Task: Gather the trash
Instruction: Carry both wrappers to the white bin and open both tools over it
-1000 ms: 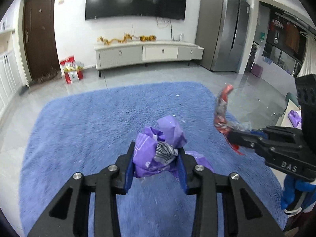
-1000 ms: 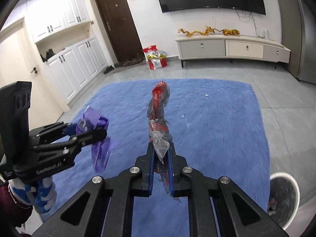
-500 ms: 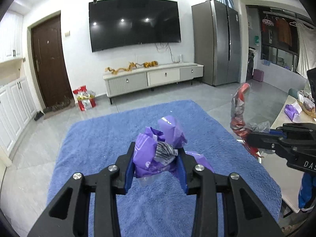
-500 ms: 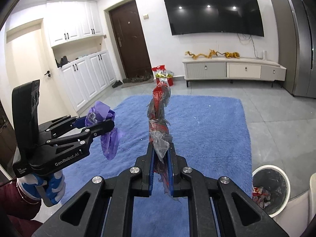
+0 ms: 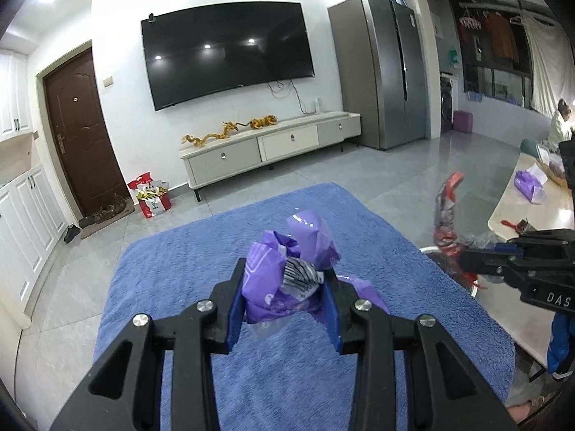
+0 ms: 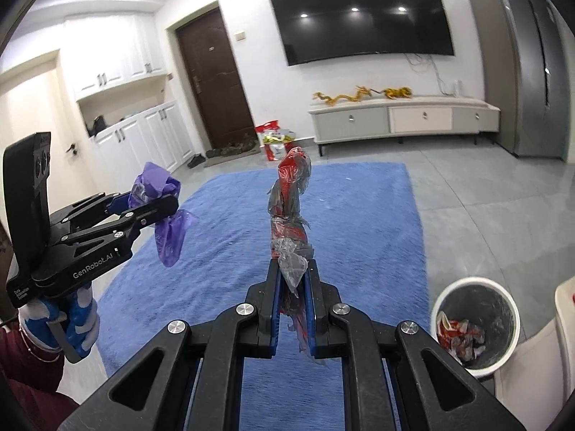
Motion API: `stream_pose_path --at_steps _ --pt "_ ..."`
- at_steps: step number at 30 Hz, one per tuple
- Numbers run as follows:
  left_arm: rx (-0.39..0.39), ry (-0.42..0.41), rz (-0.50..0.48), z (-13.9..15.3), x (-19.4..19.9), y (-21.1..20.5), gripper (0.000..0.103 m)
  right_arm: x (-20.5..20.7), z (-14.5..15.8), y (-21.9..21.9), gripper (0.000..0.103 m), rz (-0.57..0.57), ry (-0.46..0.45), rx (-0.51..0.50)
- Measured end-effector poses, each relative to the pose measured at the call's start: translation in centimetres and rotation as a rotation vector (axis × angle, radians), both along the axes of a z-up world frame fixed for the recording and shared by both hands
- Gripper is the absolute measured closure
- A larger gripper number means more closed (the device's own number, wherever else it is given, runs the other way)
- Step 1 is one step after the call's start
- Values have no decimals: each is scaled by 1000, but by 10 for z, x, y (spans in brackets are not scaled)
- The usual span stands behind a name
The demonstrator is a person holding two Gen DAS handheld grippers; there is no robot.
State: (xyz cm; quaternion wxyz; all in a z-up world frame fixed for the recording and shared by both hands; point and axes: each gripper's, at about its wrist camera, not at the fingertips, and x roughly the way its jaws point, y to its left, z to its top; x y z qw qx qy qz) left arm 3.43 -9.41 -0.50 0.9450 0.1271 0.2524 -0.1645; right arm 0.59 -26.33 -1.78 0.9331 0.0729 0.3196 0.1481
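Note:
My left gripper [image 5: 284, 287] is shut on a crumpled purple wrapper [image 5: 291, 258] and holds it in the air above the blue rug [image 5: 201, 269]. It also shows in the right wrist view [image 6: 158, 208], with the purple wrapper [image 6: 169, 230] hanging from it. My right gripper [image 6: 293, 287] is shut on a long red and clear wrapper [image 6: 289, 201] that stands upright. That wrapper [image 5: 445, 219] shows at the right of the left wrist view. A white trash bin [image 6: 476, 323] with trash inside stands on the floor, low right of the right gripper.
A TV cabinet [image 5: 273, 147] and a wall TV [image 5: 226, 50] are at the far wall, a fridge [image 5: 381, 68] to the right, a door [image 5: 79, 129] to the left. A red bag [image 5: 149, 197] sits by the door. A table [image 5: 532, 208] with a purple packet stands at the right.
Both grippers have risen and tilted up with their wrappers still held; more of the room and less of the rug shows. The trash bin has come further into the right wrist view.

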Motion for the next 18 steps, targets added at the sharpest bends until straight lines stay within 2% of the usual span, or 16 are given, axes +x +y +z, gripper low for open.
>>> stream_pose_path --at_steps 7,13,18 --pt "81 36 -57 -20 28 -63 68 6 -26 -65 91 -126 30 50" --pt "155 63 -140 -40 48 -136 68 9 -57 -126 91 -248 73 72" --pt "189 128 -229 -62 67 -202 67 14 -90 -175 91 -333 121 95"
